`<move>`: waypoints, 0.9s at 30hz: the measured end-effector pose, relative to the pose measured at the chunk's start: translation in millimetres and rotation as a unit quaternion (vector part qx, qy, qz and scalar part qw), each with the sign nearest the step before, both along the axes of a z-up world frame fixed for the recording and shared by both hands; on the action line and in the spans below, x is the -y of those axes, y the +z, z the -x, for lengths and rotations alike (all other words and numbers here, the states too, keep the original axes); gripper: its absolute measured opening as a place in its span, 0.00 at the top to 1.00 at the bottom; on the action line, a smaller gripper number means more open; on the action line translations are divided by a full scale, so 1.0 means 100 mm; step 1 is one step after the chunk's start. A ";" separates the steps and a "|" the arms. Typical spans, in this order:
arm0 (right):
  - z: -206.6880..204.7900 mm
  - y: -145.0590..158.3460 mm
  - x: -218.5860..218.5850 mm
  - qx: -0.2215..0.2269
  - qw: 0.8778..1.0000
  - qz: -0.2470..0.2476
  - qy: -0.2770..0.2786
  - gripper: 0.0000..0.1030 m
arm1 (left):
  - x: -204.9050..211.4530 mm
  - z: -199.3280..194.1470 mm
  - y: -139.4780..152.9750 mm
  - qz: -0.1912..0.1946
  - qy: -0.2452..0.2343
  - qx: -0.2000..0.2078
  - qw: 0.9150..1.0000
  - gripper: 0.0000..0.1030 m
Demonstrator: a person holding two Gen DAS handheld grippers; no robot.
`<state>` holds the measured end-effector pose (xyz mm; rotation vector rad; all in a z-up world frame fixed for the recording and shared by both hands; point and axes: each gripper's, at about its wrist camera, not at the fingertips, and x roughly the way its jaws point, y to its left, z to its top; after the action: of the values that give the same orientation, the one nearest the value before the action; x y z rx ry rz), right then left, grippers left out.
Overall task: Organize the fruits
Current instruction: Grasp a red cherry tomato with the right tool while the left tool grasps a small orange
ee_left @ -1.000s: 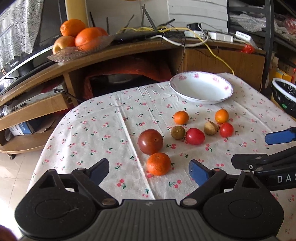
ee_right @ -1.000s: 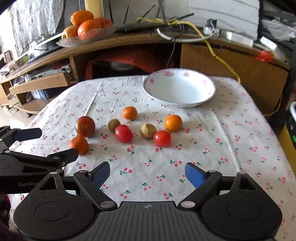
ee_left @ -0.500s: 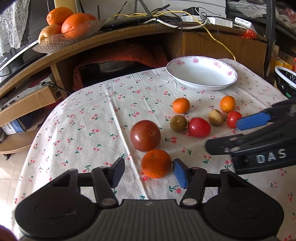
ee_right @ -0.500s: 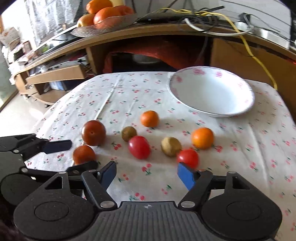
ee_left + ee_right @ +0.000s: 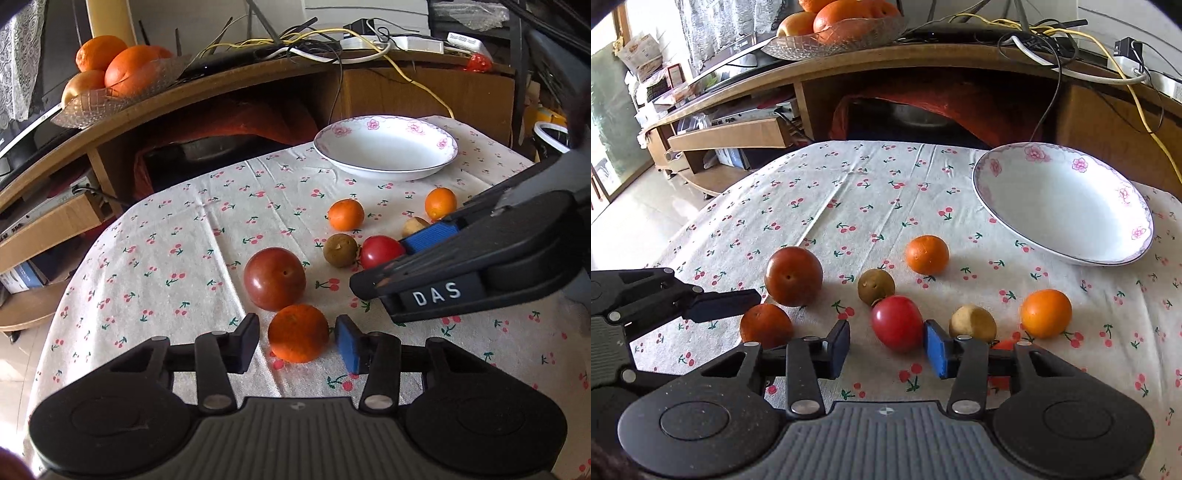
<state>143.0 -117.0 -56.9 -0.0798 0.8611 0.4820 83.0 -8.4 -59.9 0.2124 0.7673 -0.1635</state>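
Note:
On the cherry-print tablecloth (image 5: 177, 258) an orange (image 5: 298, 332) lies between the fingers of my left gripper (image 5: 297, 345), which is open with small gaps on both sides. My right gripper (image 5: 886, 349) is open around a red tomato (image 5: 897, 323), its blue pad close to the tomato's right side. A dark red round fruit (image 5: 274, 278) sits just beyond the orange. A brown fruit (image 5: 876, 287), a small orange (image 5: 927, 254), a tan fruit (image 5: 973, 323) and another orange (image 5: 1046, 313) lie around the tomato. The white flowered bowl (image 5: 993, 170) stands empty at the far right.
A wooden shelf unit (image 5: 221, 92) runs behind the table, with a glass dish of oranges (image 5: 110, 99) and tangled cables (image 5: 332, 40) on it. The table edge drops to the floor on the left (image 5: 635, 206). A small red fruit (image 5: 1004, 344) shows behind my right finger.
Both grippers came forward and down toward the fruit. Their jaws narrowed, the left around the near orange, the right around the red tomato. The fruit has not moved.

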 end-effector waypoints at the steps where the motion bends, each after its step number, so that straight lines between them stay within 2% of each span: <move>1: 0.00 0.00 0.00 0.001 1.000 0.000 -0.001 0.66 | 0.00 0.00 0.00 0.001 0.000 -0.002 1.000 0.51; 7: 0.00 0.00 0.07 -0.006 1.000 -0.002 -0.009 0.77 | -0.04 -0.03 0.01 0.019 -0.001 -0.012 1.000 0.55; 17: 0.05 0.04 0.08 -0.013 1.000 -0.003 -0.002 0.79 | -0.10 -0.03 0.03 0.035 0.000 -0.019 0.999 0.59; 27: 0.25 0.04 0.18 -0.022 1.000 0.005 0.004 0.78 | 0.01 0.01 0.04 0.037 -0.032 -0.025 0.998 0.59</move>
<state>117.7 -135.2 -52.5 -0.0812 0.9057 0.4884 82.2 -9.5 -55.9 0.1628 0.8035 -0.2578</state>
